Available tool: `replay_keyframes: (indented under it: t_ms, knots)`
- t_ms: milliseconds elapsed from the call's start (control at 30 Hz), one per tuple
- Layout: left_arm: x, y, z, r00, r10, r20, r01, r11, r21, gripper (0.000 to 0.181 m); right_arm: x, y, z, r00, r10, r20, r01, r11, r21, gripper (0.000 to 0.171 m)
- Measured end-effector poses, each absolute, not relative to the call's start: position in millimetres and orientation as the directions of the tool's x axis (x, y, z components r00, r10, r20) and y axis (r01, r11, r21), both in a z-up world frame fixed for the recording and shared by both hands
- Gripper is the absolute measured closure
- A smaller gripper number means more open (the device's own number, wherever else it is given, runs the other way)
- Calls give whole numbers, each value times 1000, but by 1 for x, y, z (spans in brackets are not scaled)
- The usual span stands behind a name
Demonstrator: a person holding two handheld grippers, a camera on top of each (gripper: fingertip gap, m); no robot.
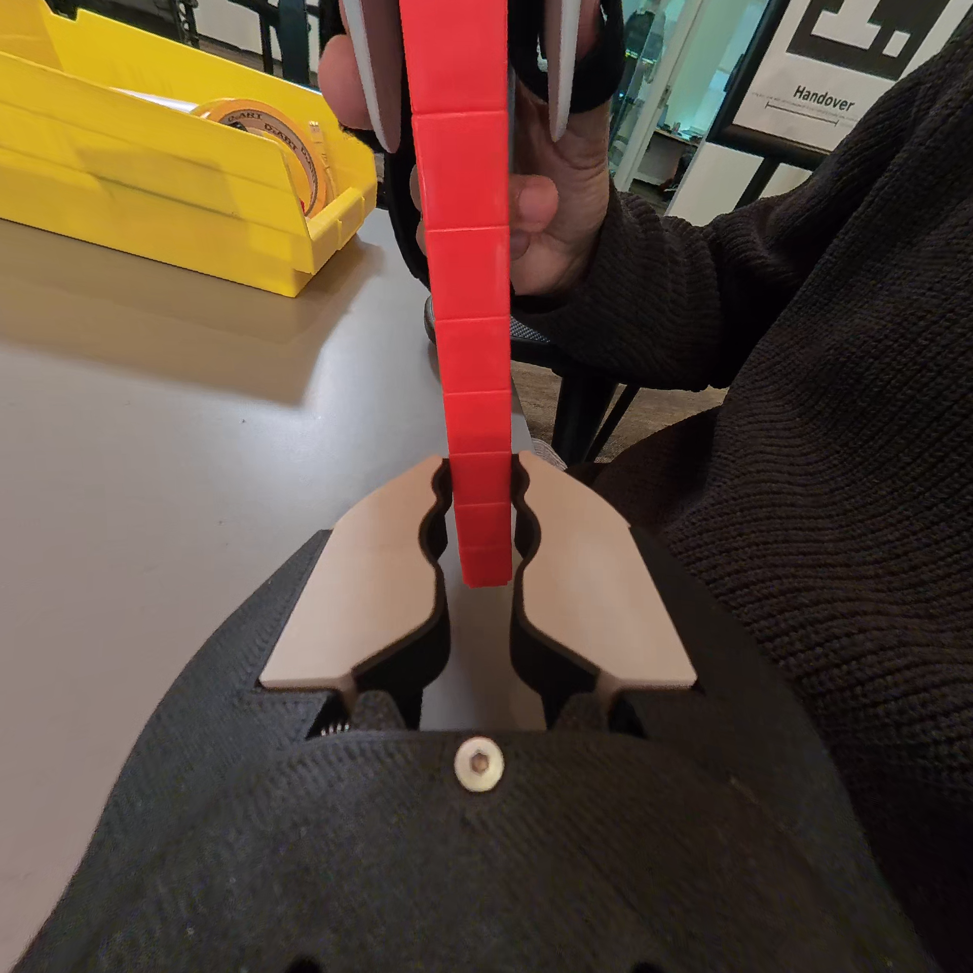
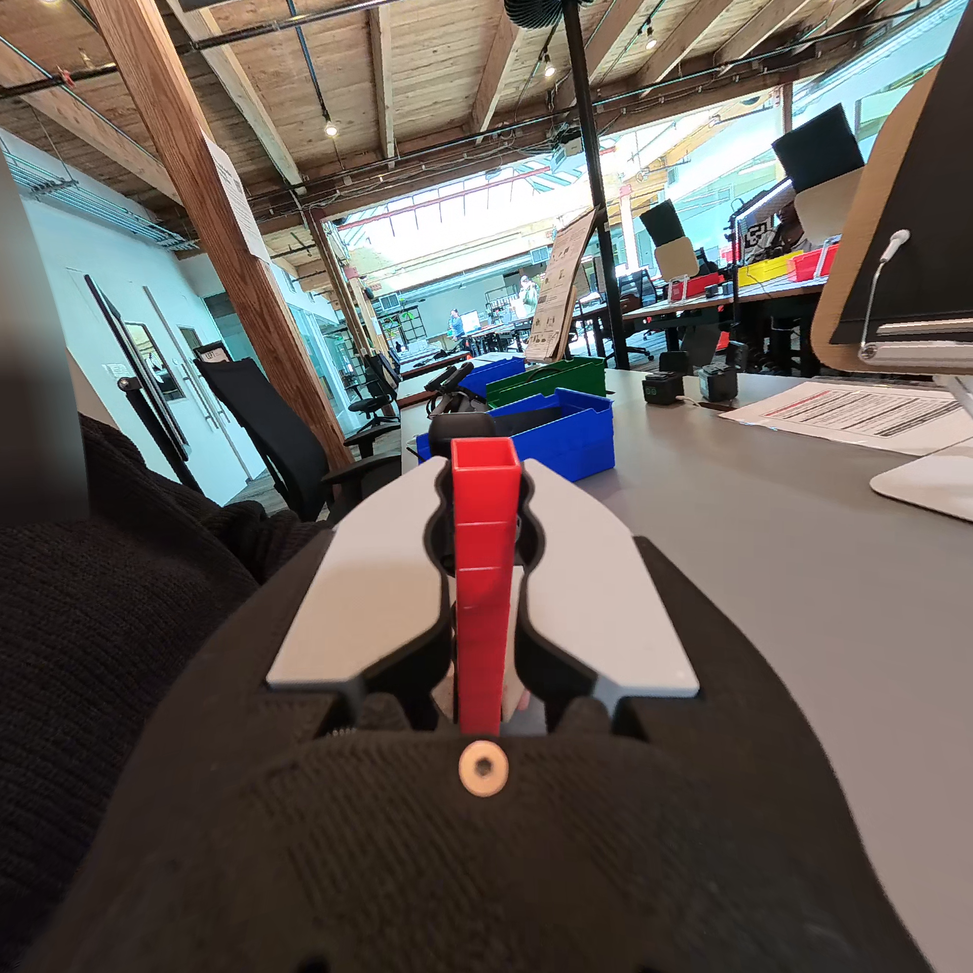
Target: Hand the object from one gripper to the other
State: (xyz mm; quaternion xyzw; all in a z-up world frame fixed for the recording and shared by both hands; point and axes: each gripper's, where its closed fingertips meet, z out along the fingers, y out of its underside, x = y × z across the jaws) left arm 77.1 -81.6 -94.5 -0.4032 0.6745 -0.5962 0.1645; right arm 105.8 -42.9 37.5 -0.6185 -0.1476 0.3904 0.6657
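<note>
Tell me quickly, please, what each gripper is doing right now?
Left gripper: shut on one end of the red block bar.
Right gripper: shut on the bar's other end.

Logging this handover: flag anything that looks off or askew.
Nothing stands out. The red block stick runs straight between both grippers, not bent or broken: the right gripper is clamped on it, and the left gripper has closed around its other end.

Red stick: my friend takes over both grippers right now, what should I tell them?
Right gripper: shut on the red stick, above the grey table.
Left gripper: jaws either side of the stick's other end; cannot tell if it grips yet.
Done: stick sits between both grippers.
Left: probably close the left firmly, then open the right.
</note>
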Motion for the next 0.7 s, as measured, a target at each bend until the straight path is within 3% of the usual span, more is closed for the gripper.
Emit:
replay_keyframes:
  t_ms: [167,500,700]
  knots:
    - [77,-82,-93,-623,-729,283,-349,-64,-935,158,107,-42,38,660,695,-284,-335,-67,-940,149]
    - [84,-73,-90,-571,-765,297,-333,-114,-936,129,119,-39,37,708,653,-269,-314,-50,-948,149]
    - [92,-56,-74,-496,-802,332,-256,-230,-939,130,136,-37,40,762,599,-244,-299,-8,-954,149]
